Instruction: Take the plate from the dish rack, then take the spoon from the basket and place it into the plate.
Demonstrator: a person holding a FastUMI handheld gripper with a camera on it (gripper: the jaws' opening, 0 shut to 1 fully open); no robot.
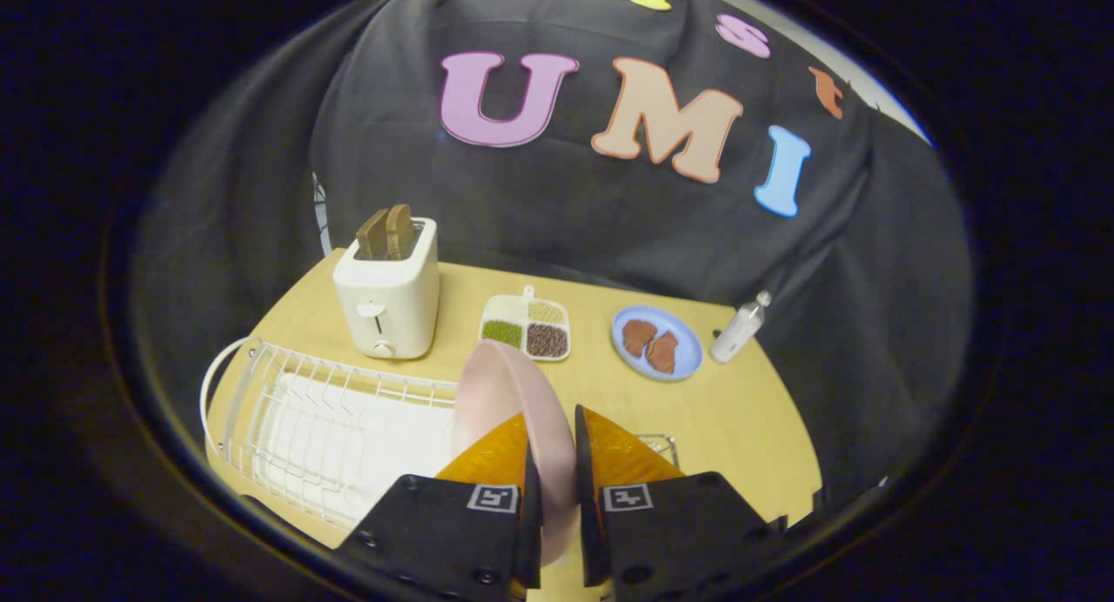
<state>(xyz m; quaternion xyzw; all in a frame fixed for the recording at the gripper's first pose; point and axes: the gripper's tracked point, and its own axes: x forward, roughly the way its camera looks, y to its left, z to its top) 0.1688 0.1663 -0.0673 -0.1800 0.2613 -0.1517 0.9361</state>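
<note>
The tongs (552, 463) clamp the pink plate (509, 402) on edge, upright above the tabletop (740, 411), the dish rack (331, 419) just left.

2 plates (509, 393), 1 toaster (389, 302), 1 rack (322, 411), 1 bottle (740, 328), 1 grain tray (527, 328).

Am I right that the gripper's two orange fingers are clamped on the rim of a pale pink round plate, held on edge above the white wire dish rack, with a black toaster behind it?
Not quite: the toaster is white, not black, as the gripper view shows. The rest stands: the gripper is shut on the pale pink round plate, held on edge above the white wire dish rack.
</note>
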